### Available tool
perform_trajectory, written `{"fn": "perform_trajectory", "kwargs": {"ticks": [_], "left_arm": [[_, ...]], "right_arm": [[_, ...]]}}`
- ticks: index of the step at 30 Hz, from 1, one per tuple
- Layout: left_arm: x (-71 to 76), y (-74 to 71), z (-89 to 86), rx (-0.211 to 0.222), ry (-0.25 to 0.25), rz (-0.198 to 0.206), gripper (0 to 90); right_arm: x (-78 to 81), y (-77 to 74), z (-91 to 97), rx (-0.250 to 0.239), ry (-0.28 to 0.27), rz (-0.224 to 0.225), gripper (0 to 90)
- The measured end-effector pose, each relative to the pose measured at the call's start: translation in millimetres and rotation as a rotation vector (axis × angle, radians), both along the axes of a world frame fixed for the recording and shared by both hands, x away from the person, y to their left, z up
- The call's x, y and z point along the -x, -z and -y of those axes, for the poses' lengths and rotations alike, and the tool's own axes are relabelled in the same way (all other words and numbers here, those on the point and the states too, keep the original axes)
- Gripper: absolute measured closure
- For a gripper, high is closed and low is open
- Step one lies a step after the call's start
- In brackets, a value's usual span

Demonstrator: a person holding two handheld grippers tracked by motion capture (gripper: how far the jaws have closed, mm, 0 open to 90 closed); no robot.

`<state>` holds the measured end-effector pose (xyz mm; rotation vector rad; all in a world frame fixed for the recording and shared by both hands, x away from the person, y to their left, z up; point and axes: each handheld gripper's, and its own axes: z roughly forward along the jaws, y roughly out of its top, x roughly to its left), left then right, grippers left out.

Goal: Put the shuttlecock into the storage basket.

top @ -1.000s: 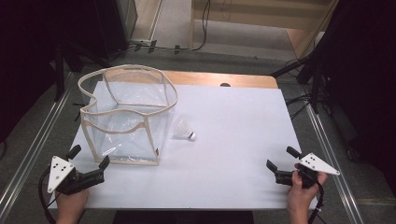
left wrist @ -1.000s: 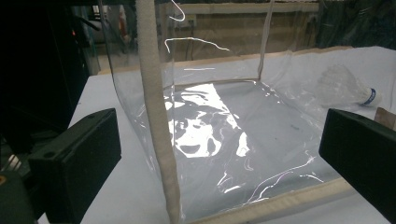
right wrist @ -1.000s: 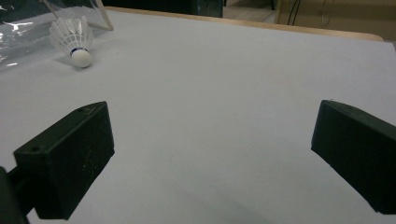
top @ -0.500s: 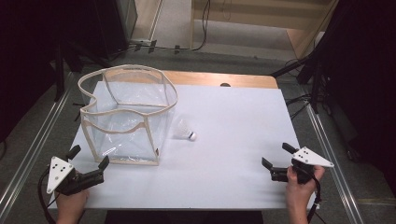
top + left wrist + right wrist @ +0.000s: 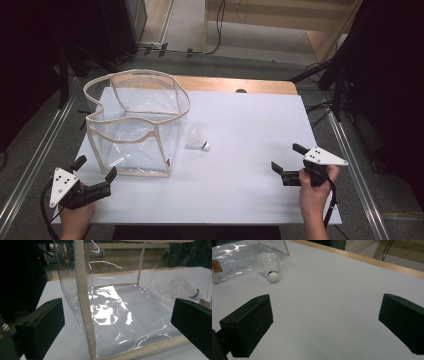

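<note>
Right claw (image 5: 289, 162) edged inward toward shuttlecock (image 5: 198, 138) (jaws apart, empty).

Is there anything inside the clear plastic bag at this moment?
Nothing shows inside the clear bag; through its walls only its own glossy bottom panel shows. The shuttlecock lies outside on the table, beside the bag's right wall. Glare on the plastic could mask something very small.

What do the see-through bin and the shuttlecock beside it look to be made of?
Clear bin: thin, glossy, flexible plastic film, judging by its wrinkles and bright glare, edged with what looks like beige woven tape. Shuttlecock: white skirt, feather or moulded plastic, too soft to tell; rounded matte white base, possibly cork or foam, with a blue band.
</note>
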<state>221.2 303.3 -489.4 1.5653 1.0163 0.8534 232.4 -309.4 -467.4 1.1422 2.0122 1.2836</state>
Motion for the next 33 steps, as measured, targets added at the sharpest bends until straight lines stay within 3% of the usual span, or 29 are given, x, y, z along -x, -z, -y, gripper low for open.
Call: {"fn": "perform_trajectory", "kwargs": {"ticks": [15, 33], "left_arm": [[-0.5, 0.0, 0.5, -0.005, 0.004, 0.001, 0.0], [-1.0, -0.3, -0.5, 0.002, 0.010, -0.002, 0.0]], "right_arm": [[-37.1, -30.3, -32.5, 0.094, -0.086, -0.039, 0.0], [-69.2, -47.1, -65.8, 0.149, -0.162, -0.076, 0.0]]}}
